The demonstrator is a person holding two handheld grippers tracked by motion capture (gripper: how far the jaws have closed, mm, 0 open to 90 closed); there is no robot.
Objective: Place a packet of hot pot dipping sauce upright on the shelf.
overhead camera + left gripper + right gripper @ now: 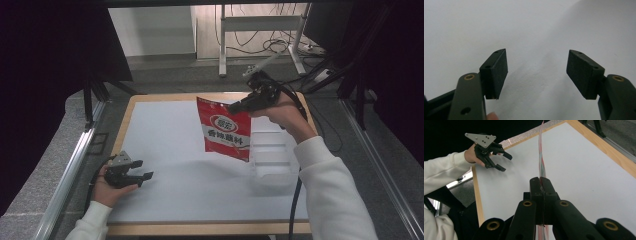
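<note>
Red seasoning packet [224,129] hanging upright over the table [165,150], long axis vertical.
Right gripper [235,106] is clamped on its top edge; white label, black characters. Left gripper [141,170] gapes open, holding nothing.

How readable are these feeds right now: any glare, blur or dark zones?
High view: dark edges, red packet legible, clear bin washed out against the white table. Left gripper view: pads sharp, soft shadow behind. Right gripper view: claw slightly soft, packet edge-on.
</note>
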